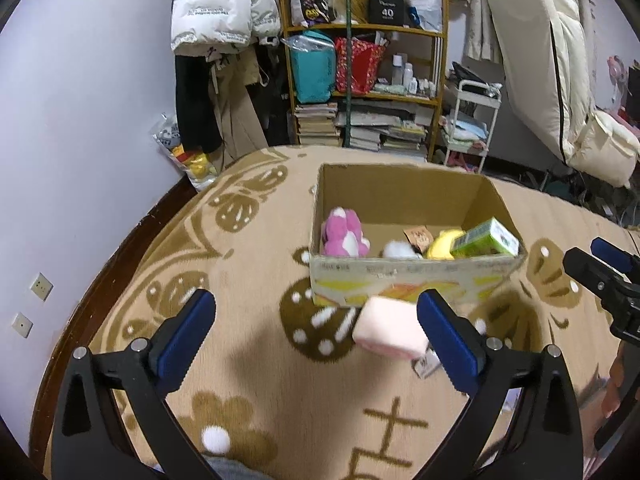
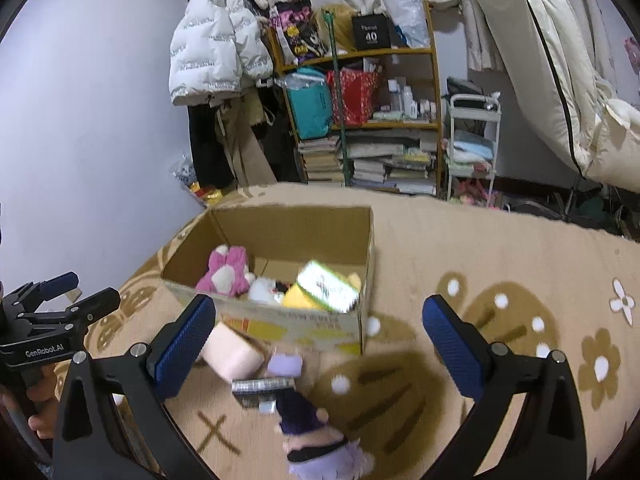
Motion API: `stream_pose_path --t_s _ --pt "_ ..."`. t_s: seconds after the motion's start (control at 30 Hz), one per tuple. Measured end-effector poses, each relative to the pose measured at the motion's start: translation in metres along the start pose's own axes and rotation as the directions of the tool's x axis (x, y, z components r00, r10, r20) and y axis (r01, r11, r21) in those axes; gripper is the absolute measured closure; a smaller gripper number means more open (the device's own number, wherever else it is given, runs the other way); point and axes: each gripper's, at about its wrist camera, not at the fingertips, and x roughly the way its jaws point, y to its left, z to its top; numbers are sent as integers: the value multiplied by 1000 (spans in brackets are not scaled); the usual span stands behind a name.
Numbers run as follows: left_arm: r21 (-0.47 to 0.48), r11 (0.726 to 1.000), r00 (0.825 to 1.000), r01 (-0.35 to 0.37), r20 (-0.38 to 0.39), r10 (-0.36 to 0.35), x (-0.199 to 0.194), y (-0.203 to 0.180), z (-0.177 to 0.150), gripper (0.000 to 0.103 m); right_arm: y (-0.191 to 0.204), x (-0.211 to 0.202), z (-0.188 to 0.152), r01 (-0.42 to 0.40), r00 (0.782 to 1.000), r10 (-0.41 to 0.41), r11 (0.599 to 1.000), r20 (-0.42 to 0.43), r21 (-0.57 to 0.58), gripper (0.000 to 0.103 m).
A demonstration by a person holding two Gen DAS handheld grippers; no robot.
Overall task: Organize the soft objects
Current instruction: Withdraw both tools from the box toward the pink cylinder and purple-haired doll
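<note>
An open cardboard box (image 1: 400,276) (image 2: 280,324) stands on the patterned carpet. It holds a pink plush (image 1: 344,234), a white plush (image 1: 398,249), a yellow plush (image 1: 440,246) and a green carton (image 1: 486,240). A pale pink soft block (image 1: 390,334) (image 2: 232,354), blurred, sits just outside the box's near wall. My left gripper (image 1: 316,304) is open wide and holds nothing; the block is beside its right finger. My right gripper (image 2: 320,312) is open too, above a purple-haired doll (image 2: 316,432) with a card tag (image 2: 262,390). Each gripper shows in the other view (image 1: 600,264) (image 2: 60,296).
A loaded bookshelf (image 1: 360,60), hanging coats (image 1: 220,20), a white trolley (image 1: 472,120) and a leaning mattress (image 1: 540,60) line the back. A lilac wall (image 1: 80,120) borders the carpet on the left. A hand (image 2: 40,412) grips the left gripper's handle.
</note>
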Motion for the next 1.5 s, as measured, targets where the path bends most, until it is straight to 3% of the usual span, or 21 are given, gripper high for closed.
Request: stream_pose_path --t_s 0.37,0.63,0.8,0.83,0.87,0.93,1.1,1.5 --pt "106 994 997 30 -77 -22 9 -29 -21 3 -8 18 -19 6 988 0 999 -157 41 0" --pt "122 991 990 49 -140 -32 30 -37 -24 3 -14 43 -31 -6 967 30 996 -255 93 0" --pt "107 992 979 72 -196 -50 47 -37 -24 3 -17 56 -37 -3 951 38 994 -308 114 0" --pt "108 991 977 74 -205 -51 49 -38 -24 3 -19 59 -38 -7 947 46 992 -318 123 2" --pt "111 991 976 74 -213 -49 52 -40 -25 3 -20 61 -39 -11 944 54 991 -325 132 11" --pt "118 990 971 76 -233 -47 59 -42 -26 3 -23 67 -39 -22 937 72 989 -342 149 14" --pt "115 990 960 79 -277 -44 74 -44 -26 3 -25 75 -42 -19 926 78 987 -370 159 14" --pt "43 991 926 125 -363 -101 106 -39 -19 3 -32 102 -58 -4 866 96 983 -490 185 14"
